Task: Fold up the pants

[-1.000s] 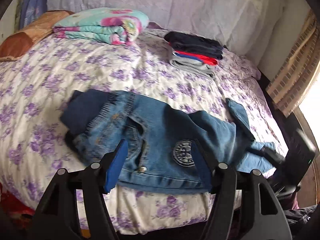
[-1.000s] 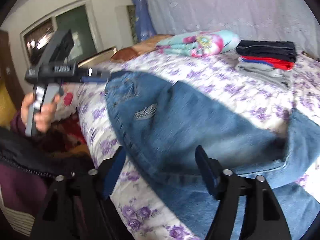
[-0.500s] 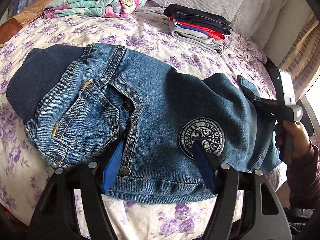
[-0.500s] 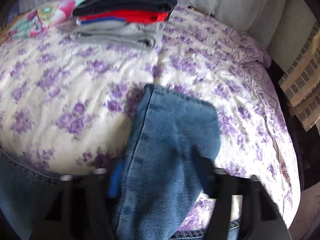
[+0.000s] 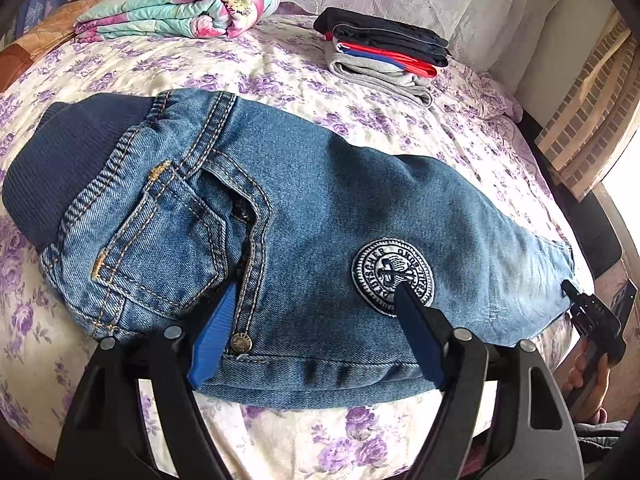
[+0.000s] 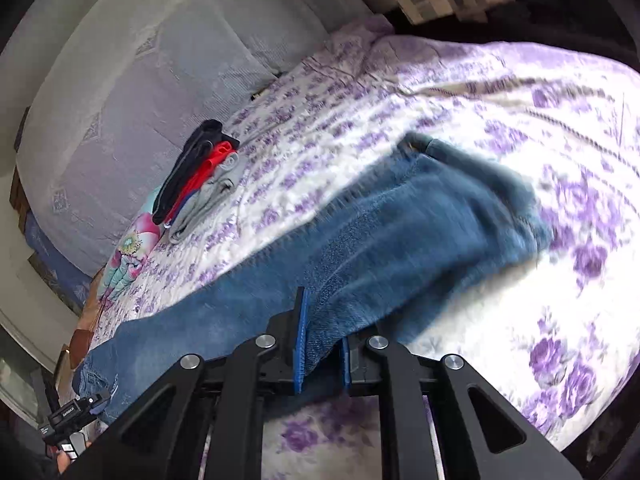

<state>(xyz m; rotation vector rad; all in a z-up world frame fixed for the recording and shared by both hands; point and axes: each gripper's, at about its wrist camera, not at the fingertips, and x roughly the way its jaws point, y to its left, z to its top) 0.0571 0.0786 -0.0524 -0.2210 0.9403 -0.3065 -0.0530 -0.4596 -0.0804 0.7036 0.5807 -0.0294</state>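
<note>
On the bed [image 5: 280, 80], jeans [image 5: 320, 208] lie under the opening left gripper [image 5: 316, 300]; right gripper [image 6: 322, 336] clamps their leg

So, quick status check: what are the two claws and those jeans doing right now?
Left claw opening, spread over the jeans at the fly. Right claw clamped on a leg. Jeans flat on the bed. Nothing in the way.
</note>
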